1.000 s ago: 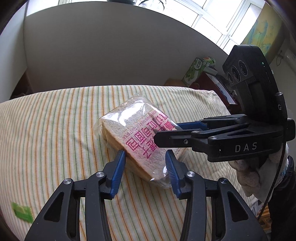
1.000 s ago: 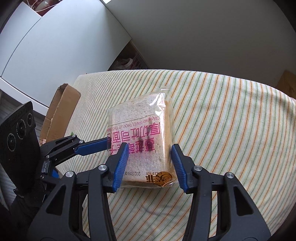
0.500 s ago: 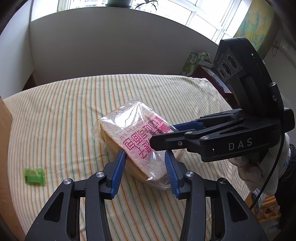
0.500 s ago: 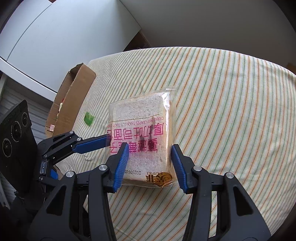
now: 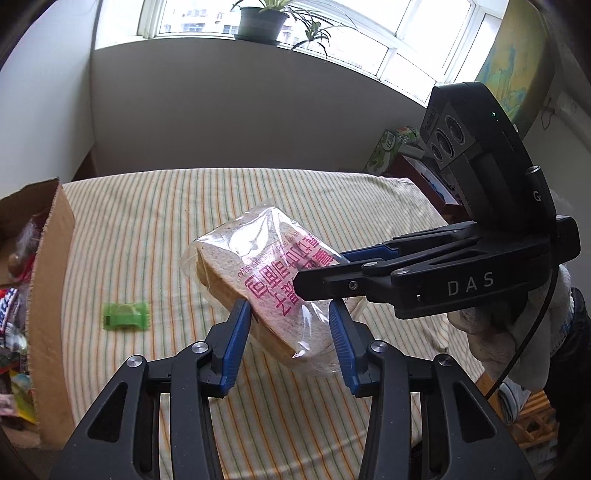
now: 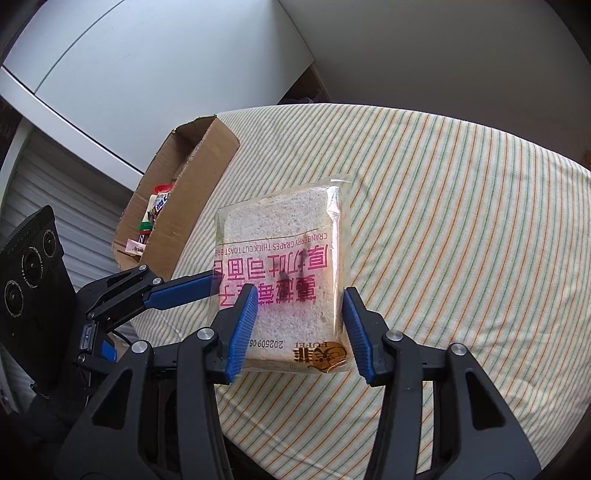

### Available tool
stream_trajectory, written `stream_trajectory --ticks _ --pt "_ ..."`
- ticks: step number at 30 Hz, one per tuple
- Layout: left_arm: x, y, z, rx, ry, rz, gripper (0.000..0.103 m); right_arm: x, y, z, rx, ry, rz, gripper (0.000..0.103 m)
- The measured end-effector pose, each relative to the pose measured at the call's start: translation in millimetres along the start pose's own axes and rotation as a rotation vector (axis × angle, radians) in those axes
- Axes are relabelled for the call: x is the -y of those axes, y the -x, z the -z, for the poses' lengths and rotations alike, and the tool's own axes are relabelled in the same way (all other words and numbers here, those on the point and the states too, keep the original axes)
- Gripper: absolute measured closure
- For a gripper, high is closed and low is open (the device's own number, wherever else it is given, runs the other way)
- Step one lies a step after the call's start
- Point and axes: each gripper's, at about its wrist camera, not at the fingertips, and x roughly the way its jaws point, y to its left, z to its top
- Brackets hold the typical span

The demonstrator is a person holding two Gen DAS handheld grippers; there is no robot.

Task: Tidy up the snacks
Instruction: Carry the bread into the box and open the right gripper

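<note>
Both grippers, left point(image 5: 290, 338) and right point(image 6: 299, 328), squeezed the bread bag point(image 6: 284, 284) in half-closed jaws, above the cloth. The box point(image 6: 192, 199) sat nearby. I think the bread needed carrying into it next.

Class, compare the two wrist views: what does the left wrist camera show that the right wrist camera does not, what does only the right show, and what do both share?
Only the left wrist view shows the green candy on the cloth, the window with its potted plant, and the gloved right hand.

Only the right wrist view shows the white cabinet behind the box and the gold logo on the bag.

Both show the bread bag held off the striped cloth between the left gripper and right gripper, plus the cardboard box of snacks.
</note>
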Motion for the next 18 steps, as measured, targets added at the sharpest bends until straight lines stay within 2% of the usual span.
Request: stream_trajectory --ticks 9,18 --pt "-29 50 3 0.088 0.04 -0.035 0.062 -61 -4 -22 0.015 0.085 -0.021 0.053" --pt "-77 94 8 0.16 0.093 -0.1 0.062 -134 -30 -55 0.017 0.191 -0.041 0.053"
